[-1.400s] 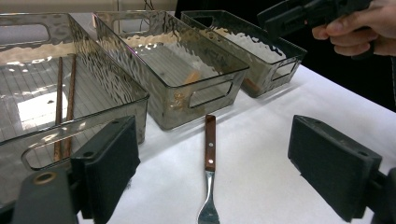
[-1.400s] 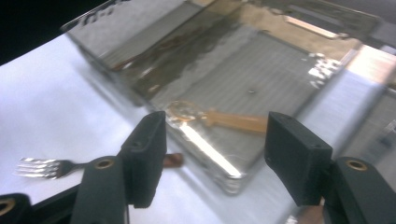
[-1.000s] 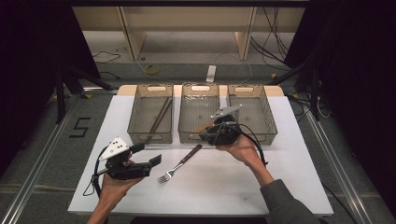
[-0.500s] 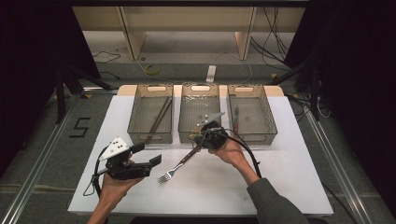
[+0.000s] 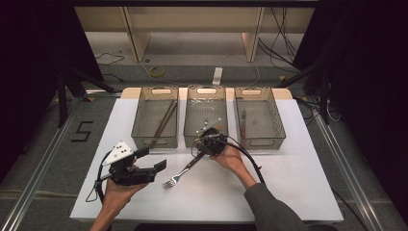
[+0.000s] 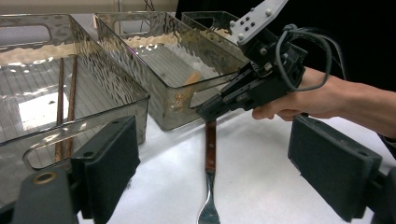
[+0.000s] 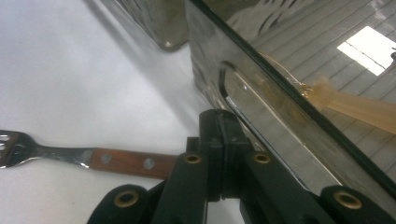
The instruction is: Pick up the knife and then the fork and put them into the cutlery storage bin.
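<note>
Right gripper point(image 5: 204, 144): we see it just above the wooden end of the fork's handle, at the near rim of the middle bin; in the right gripper view its jaws point(image 7: 219, 154) stand pressed together with nothing between them, having just been closing; the handle passes behind them, and we cannot tell whether they touch it
Left gripper point(image 5: 153, 160): we see it held above the table at about 8 o'clock from the fork; its jaws stand wide apart in the left gripper view, pads point(image 6: 109, 163) bare, nothing between them
Fork point(image 5: 182, 171): it lies flat on the white table point(image 5: 288, 192); tines toward 7 o'clock, wood-scaled handle with rivets toward 1 o'clock, ending under the right gripper; in the left gripper view the fork point(image 6: 210, 177) runs straight away from us toward the right gripper point(image 6: 252, 88)
Bins: three clear plastic bins stand side by side at the far edge; the left bin point(image 5: 142, 122) holds a pair of dark chopsticks point(image 5: 163, 125); the middle bin point(image 5: 190, 120) holds a pale utensil point(image 7: 355, 105) that we cannot name; the right bin point(image 5: 274, 122) holds a slim dark utensil point(image 5: 243, 122), too small to name
Hands: one bare hand on each gripper; a grey sleeve point(image 5: 269, 207) on the right forearm
</note>
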The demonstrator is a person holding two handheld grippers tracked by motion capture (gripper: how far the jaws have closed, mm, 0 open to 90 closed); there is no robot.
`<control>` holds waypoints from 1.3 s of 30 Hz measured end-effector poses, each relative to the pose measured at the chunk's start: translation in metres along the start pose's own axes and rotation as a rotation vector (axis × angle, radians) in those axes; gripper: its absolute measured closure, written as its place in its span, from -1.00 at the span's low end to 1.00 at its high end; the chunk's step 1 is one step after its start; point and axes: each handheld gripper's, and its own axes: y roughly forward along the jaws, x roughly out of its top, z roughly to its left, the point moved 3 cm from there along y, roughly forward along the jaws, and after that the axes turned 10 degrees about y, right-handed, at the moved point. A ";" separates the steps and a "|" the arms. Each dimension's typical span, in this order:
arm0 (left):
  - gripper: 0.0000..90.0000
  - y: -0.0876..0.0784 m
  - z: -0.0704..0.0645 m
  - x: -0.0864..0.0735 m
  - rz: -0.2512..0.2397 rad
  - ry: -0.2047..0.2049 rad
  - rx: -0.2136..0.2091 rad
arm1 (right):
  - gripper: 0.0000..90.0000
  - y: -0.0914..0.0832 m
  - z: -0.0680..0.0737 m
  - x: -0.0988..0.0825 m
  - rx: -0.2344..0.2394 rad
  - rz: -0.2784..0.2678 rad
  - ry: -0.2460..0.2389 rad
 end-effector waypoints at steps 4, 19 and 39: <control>-0.66 0.000 0.000 0.000 0.001 0.000 0.000 | 1.00 0.004 0.002 0.000 -0.005 0.009 0.000; -0.66 0.000 0.000 0.000 0.000 -0.001 -0.001 | 1.00 0.010 0.001 -0.008 -0.028 0.084 -0.023; -0.66 0.000 0.000 0.000 -0.001 0.000 0.000 | 1.00 -0.011 0.017 -0.031 0.005 0.165 -0.094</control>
